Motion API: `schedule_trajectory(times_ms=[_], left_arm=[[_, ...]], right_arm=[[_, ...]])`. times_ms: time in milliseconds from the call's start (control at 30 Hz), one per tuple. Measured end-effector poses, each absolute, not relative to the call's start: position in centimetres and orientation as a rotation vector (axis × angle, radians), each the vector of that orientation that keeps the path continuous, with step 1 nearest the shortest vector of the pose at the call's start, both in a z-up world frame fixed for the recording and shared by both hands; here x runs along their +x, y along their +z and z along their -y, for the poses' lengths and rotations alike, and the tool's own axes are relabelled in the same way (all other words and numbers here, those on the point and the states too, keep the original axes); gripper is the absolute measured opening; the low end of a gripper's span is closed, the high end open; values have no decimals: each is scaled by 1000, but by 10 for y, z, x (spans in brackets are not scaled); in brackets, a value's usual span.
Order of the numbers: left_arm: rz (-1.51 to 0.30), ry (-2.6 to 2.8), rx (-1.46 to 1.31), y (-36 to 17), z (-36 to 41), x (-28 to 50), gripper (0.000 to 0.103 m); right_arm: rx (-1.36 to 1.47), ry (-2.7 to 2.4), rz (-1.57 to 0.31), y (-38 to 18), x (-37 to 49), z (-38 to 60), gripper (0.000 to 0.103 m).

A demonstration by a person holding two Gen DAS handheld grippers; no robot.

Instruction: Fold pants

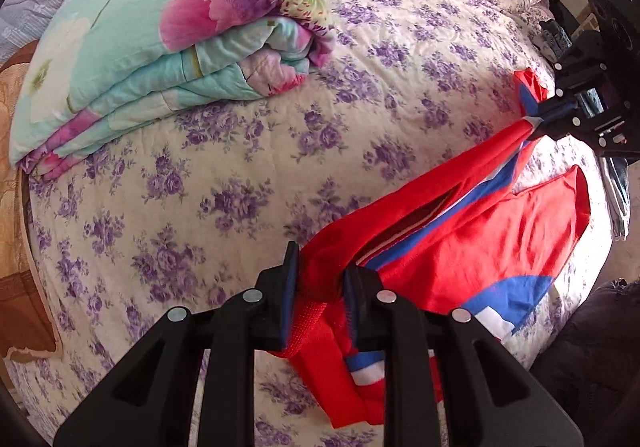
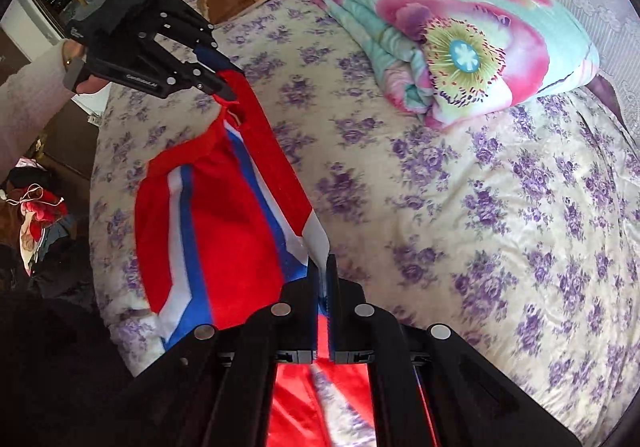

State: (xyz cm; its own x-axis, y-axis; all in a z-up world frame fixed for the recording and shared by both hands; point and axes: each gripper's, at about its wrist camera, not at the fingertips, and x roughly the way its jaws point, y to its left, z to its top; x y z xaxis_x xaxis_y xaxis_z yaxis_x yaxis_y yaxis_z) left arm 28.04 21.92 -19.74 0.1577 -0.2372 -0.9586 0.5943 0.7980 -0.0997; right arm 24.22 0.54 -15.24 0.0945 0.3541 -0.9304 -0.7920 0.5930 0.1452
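Only writing I could spot was a small white label on the left claw (image 2: pixel 224 85), too blurry to read. Both claws were pinching the red pants (image 2: pixel 224 207) (blue and white stripes), right claw (image 2: pixel 323 279) nearly shut on a corner, pants strung between them above the bed (image 2: pixel 500 207).

Bed (image 1: pixel 280 151) with a cream coverlet printed in purple flower sprays.
A folded quilt (image 1: pixel 160 39), turquoise with large pink blossoms, lies on the coverlet toward the far side, its layered edges facing the near side. The red pants (image 1: pixel 500 231), striped blue and white, are partly raised; their lower portion drapes onto the coverlet at the near edge, well apart from the quilt. A tan patterned blanket (image 1: pixel 16 207) borders one side of the bed.
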Motion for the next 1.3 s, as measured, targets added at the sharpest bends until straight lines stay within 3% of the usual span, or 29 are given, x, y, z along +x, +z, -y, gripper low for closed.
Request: schedule_trajectory(times_ms=[333, 667, 733, 767, 800, 833, 1000, 1200, 1233, 1300], left_arm=[[-1388, -566, 297, -226, -238, 172, 19], [-1427, -521, 278, -257, -251, 129, 21], [-1438, -523, 286, -261, -252, 124, 26], [-1448, -526, 290, -262, -254, 121, 42], [-1458, -513, 295, -263, -256, 117, 65], [-1467, -502, 291, -263, -258, 113, 71], [-1468, -471, 136, -243, -276, 85, 71], [-1248, -506, -150, -195, -246, 78, 71], [-1254, -482, -158, -201, -234, 82, 71], [-1299, -411, -140, -224, -210, 94, 70]], right_arm=[[-403, 842, -1210, -188, 88, -38, 4], [-334, 797, -1292, -237, 40, -58, 4], [-349, 792, -1307, -248, 35, -64, 4], [-363, 785, -1314, -254, 33, -67, 4], [-376, 771, -1320, -261, 33, -69, 4], [-376, 757, -1327, -268, 33, -71, 4], [-321, 725, -1342, -281, 37, -69, 4], [-313, 712, -1308, -280, 31, -65, 7], [-328, 711, -1305, -279, 29, -66, 10], [-348, 728, -1312, -270, 27, -67, 34]])
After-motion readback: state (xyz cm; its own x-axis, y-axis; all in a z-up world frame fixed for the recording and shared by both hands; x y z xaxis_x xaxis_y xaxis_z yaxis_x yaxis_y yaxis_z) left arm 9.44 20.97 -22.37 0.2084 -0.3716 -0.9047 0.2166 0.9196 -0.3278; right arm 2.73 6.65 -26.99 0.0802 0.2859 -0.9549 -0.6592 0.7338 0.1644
